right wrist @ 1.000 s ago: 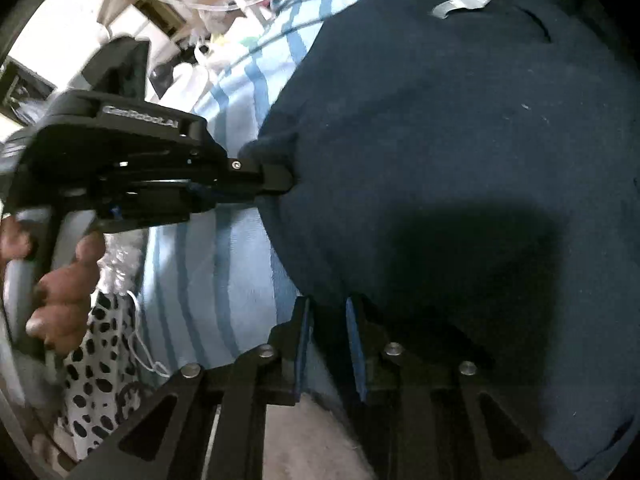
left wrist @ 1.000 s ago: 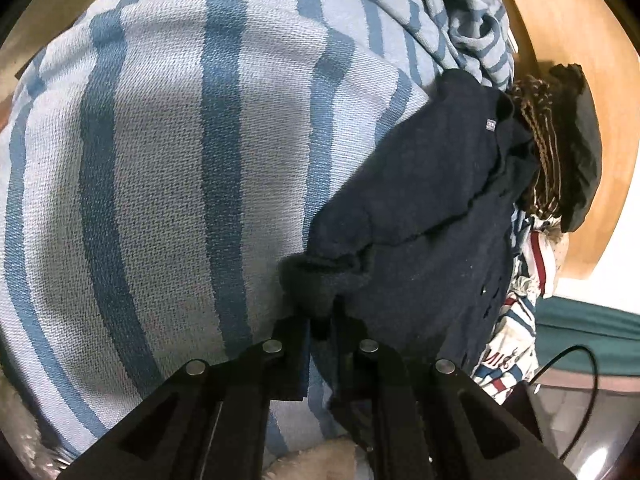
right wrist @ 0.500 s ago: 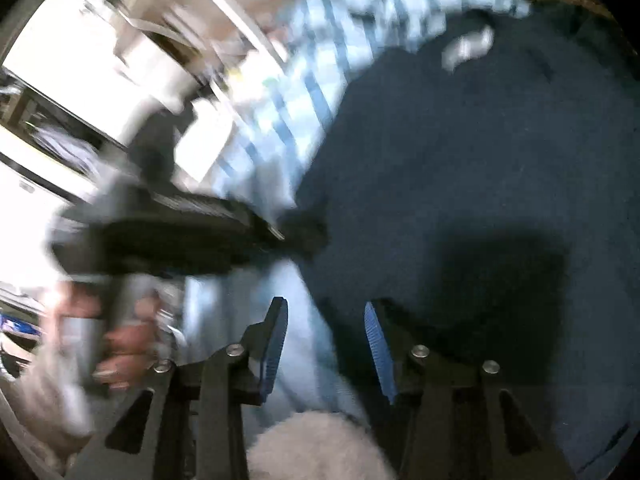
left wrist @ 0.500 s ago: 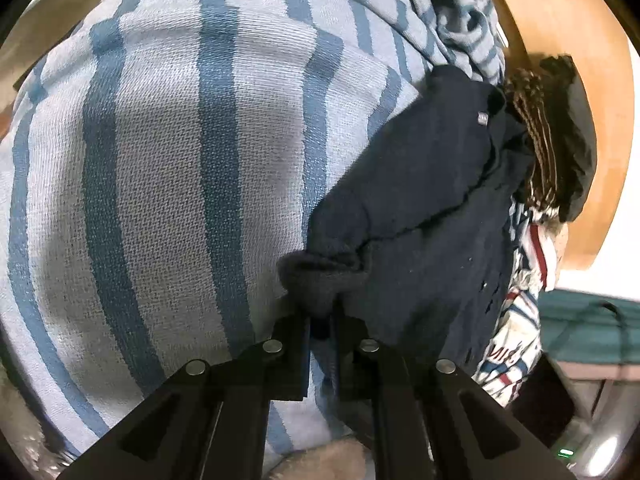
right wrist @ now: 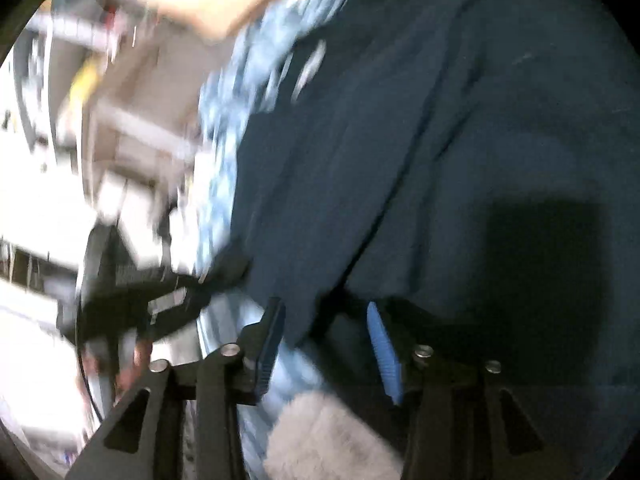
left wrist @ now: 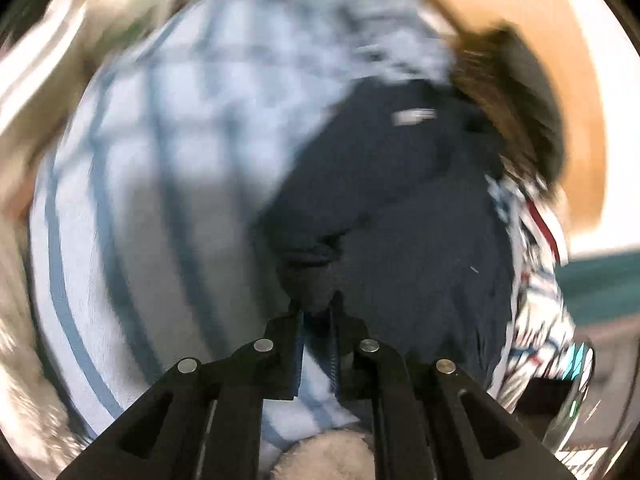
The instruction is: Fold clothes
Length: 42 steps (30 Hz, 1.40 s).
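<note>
Your left gripper (left wrist: 318, 312) is clenched on a bunched corner of the navy garment (left wrist: 400, 208), which lies over the blue striped cloth (left wrist: 132, 200) at the edge of the clothes pile. Your right gripper (right wrist: 324, 344) has just been opening its jaws; the navy fabric hangs between them, but the pads do not press it. With only one corner pinched, the garment could swing, twist or drag the striped cloth along as you lift. Both views are blurred, so a hasty regrasp may catch the wrong layer.
</note>
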Available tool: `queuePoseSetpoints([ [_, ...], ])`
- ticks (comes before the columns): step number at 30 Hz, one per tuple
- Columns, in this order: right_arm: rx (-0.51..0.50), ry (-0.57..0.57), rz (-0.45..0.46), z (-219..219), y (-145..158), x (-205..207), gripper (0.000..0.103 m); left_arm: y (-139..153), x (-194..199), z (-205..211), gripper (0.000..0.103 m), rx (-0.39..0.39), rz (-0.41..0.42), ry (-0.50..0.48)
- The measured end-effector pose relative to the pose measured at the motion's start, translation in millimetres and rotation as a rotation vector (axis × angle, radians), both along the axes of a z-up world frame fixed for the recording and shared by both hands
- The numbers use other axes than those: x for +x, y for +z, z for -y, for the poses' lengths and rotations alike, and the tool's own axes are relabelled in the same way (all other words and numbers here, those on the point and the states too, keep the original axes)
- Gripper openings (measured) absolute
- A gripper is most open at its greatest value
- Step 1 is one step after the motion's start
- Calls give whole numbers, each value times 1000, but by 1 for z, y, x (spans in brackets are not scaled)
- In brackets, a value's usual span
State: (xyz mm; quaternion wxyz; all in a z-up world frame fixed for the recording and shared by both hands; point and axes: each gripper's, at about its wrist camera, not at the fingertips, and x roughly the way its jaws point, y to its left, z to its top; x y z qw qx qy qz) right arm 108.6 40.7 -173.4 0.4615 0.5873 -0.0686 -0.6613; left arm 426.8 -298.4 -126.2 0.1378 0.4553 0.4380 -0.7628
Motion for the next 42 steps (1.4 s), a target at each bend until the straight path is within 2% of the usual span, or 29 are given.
queuePoseSetpoints([
  [1,-9,-57,-3,-10,4,-9,62,8,-6,-7,10,-36,-17,-38],
  [3,-18,-161,11,-32,8,-28,63,22,-12,-17,20,-88,-43,-99],
  [5,-18,-246,43,-48,5,-35,65,28,-18,-25,44,-100,-52,-122],
  [7,-4,-331,87,-72,0,-45,65,25,-29,-34,53,-90,-55,-120],
  [10,12,-397,188,-104,-26,-51,65,10,-45,-35,53,-80,-20,-108],
  [11,-19,-415,209,-103,-34,-51,64,10,-33,-34,53,-76,7,-96],
  [14,-82,-443,243,-104,-38,-54,64,-6,-32,-18,53,-60,113,16],
  [17,-75,-440,243,-95,-39,-57,64,-22,-17,5,53,-80,244,178],
  [19,-66,-431,229,-94,-36,-56,65,-29,-5,15,53,-84,278,238],
  [22,-81,-430,223,-110,-30,-51,66,-28,4,22,53,-19,209,271],
  [26,-106,-475,237,-126,-28,-51,67,-24,-8,18,53,94,71,197],
  [28,-108,-504,239,-131,-26,-52,67,-29,-20,10,53,156,29,134],
  [31,-112,-581,232,-147,-20,-53,69,-49,-27,0,53,239,60,111],
  [33,-111,-670,239,-165,-18,-51,69,-68,-26,-4,53,317,77,131],
  [35,-119,-779,256,-186,-16,-46,69,-68,-18,-3,53,358,35,183],
  [38,-87,-1028,297,-229,-14,-21,69,-68,-17,0,53,428,-26,207],
  [40,-59,-1203,324,-258,-12,-3,69,-66,-16,-1,53,434,-31,220],
  [42,-46,-1328,371,-279,-13,15,68,-66,-18,-3,53,436,-23,216],
])
